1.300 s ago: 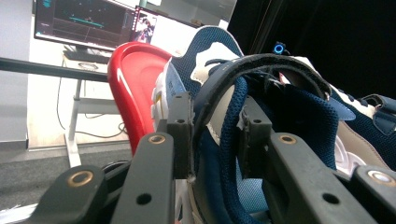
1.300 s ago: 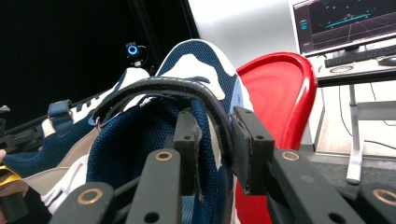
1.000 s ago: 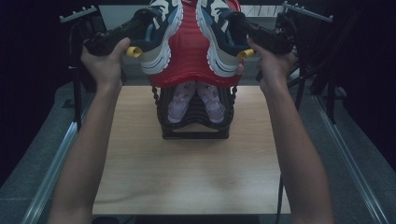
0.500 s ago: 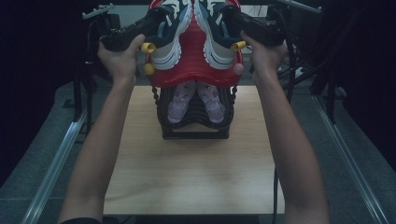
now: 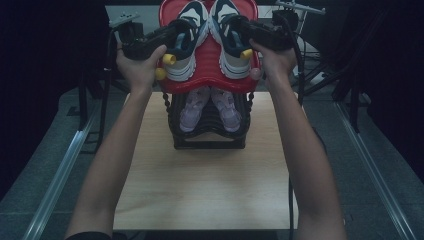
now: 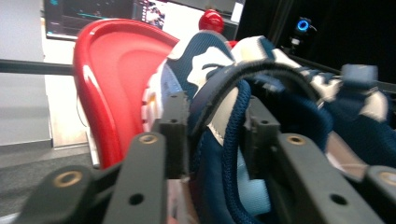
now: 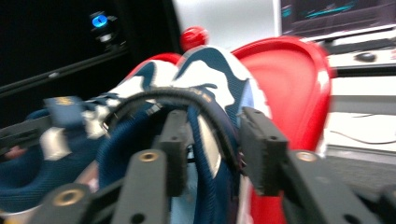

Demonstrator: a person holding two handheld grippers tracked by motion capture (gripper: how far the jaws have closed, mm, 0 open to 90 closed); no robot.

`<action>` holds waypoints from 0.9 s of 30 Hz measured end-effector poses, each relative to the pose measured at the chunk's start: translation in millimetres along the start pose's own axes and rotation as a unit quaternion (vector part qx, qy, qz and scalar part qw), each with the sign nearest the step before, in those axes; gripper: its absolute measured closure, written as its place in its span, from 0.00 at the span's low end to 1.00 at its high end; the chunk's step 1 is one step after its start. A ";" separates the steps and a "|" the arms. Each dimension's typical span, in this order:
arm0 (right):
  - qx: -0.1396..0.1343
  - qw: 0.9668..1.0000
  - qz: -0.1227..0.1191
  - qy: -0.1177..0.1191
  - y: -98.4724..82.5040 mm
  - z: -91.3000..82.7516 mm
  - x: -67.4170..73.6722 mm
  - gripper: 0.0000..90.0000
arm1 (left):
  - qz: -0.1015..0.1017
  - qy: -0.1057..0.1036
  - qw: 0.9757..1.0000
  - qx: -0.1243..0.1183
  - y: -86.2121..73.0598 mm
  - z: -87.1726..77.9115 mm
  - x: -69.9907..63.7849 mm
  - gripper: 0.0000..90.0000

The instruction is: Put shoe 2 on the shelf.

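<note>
Work in hand: a pair of navy-and-white sneakers is being set on the red top tray of a black shoe rack, which stands on the worktop.
Left shoe: lies on the red tray, toe toward the far rim.
Right shoe: just beside it on the same tray.
Left claw: jaws have just been opening; the heel collar sits between them, one jaw inside the shoe, one outside, grip loosening but pads close to the fabric.
Right claw: jaws have just been opening too, straddling its shoe's heel collar, with a gap at the outer jaw.
Lower tier: a pale pink pair below the red tray.
Risk, snag: the inner jaw may catch the collar on withdrawal and drag the shoe off the near edge of the tray.
Risk, slide: the tray looks glossy and curved; a released shoe could slip toward the person.
Risk, knock: a shove could tip the rack.
</note>
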State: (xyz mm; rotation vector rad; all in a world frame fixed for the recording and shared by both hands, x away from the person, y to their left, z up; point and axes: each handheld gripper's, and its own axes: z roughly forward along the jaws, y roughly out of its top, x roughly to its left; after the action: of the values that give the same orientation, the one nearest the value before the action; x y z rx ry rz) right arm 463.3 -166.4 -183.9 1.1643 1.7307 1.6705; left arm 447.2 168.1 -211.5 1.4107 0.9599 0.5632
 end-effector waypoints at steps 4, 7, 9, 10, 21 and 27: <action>0.023 1.000 -0.013 0.003 0.3 3.5 4.2 0.52 | -0.011 -0.015 1.000 -0.004 2.3 -3.0 -0.4 0.59; 0.032 0.999 -0.010 0.015 -0.1 2.6 0.7 0.46 | -0.007 -0.015 1.000 -0.003 4.0 -7.3 0.1 0.53; 0.030 0.999 -0.009 0.024 0.0 0.0 -1.7 0.43 | -0.003 -0.015 1.000 -0.005 4.6 -9.9 0.6 0.51; 0.029 0.999 -0.008 0.026 0.0 -1.0 -2.4 0.42 | -0.002 -0.017 1.000 -0.005 4.8 -11.1 1.0 0.50; 0.000 0.998 -0.007 0.062 -6.2 -18.6 -4.1 0.40 | -0.015 -0.042 0.999 -0.007 1.9 -24.0 8.3 0.48; -0.009 0.997 -0.013 0.073 -9.8 -26.5 -6.2 0.40 | 0.000 -0.034 0.999 -0.005 1.0 -37.0 10.4 0.48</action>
State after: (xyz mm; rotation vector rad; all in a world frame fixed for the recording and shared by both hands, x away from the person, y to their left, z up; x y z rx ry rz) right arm 442.8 -185.6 -190.7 1.0298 1.8058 1.7901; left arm 422.5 197.5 -209.0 1.4127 0.9012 0.5167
